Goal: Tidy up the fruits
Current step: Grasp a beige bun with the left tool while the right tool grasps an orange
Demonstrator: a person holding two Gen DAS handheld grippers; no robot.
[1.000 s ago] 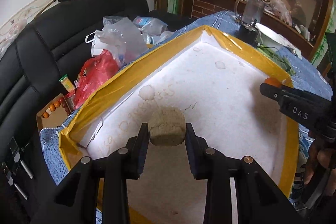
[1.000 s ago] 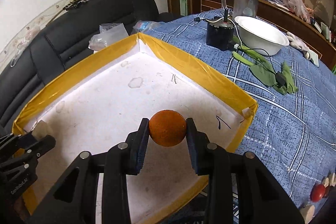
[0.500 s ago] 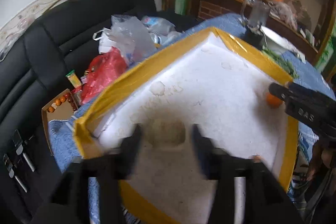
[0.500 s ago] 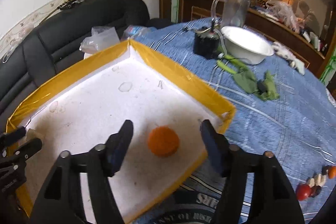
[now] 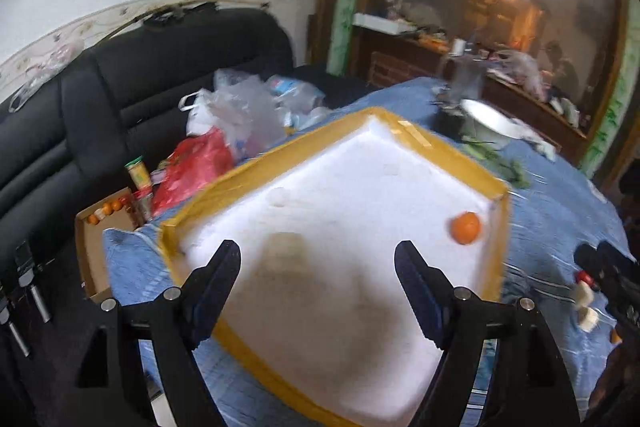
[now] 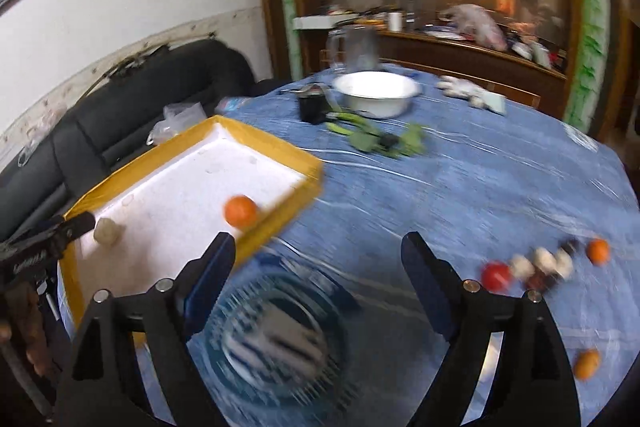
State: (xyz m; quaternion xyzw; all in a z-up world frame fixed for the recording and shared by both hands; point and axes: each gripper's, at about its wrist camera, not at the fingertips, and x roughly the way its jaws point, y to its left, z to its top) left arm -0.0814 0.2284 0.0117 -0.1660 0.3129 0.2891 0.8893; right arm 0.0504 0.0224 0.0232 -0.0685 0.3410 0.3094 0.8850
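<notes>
Fruit now lies loose in the white foam tray with yellow taped rim (image 5: 436, 147): we see the round orange fruit (image 5: 465, 227) resting near the tray's right corner, close beside the rim, and the pale beige roundish fruit (image 5: 287, 251) on the tray floor near the opposite corner. Neither has a long axis we can make out; the beige one is blurred in our left wrist view.

Our left gripper (image 5: 318, 273) hangs over the tray with its jaws spread wide and nothing between them. Our right gripper (image 6: 316, 267) is likewise wide apart and empty, held over the blue patterned tablecloth (image 6: 460, 179) beside the tray.

Only the right wrist view shows the row of small red, white, dark and orange pieces (image 6: 544, 263) lying on the cloth to the right, the lone orange piece (image 6: 587, 364) nearer the edge, the white round bowl (image 6: 376, 99) and the green leaves (image 6: 380, 141). Only the left wrist view shows the red plastic bag (image 5: 192, 167) and clear plastic bags (image 5: 240, 111) on the black sofa (image 5: 120, 87).

A second ago each gripper was clamped on its fruit; both have since let go and pulled back from the tray.
</notes>
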